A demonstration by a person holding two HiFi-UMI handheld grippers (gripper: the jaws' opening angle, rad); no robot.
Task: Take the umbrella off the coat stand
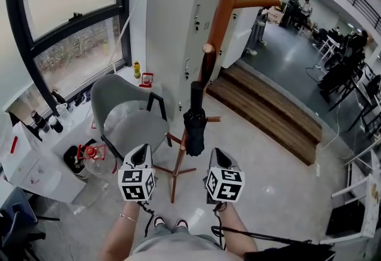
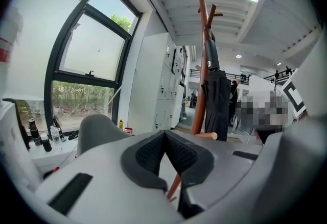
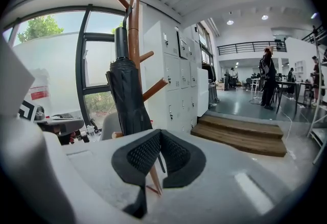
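Note:
A black folded umbrella (image 1: 194,123) hangs upright from a peg of the brown wooden coat stand (image 1: 221,22), straight ahead of me. My left gripper (image 1: 141,151) and right gripper (image 1: 218,154) are held side by side below it, one on each side, both short of it and touching nothing. In the left gripper view the umbrella (image 2: 217,100) hangs on the stand (image 2: 202,54) to the right of the shut jaws (image 2: 164,134). In the right gripper view the umbrella (image 3: 126,93) and stand (image 3: 135,19) rise just left of the shut jaws (image 3: 159,133). Nothing is between either pair of pads.
A grey chair (image 1: 126,112) stands left of the coat stand's feet. White lockers (image 1: 178,16) are behind it, and a wooden step (image 1: 268,110) runs to the right. A water jug with a red cap (image 1: 95,157) and a white cabinet (image 1: 36,164) sit at left.

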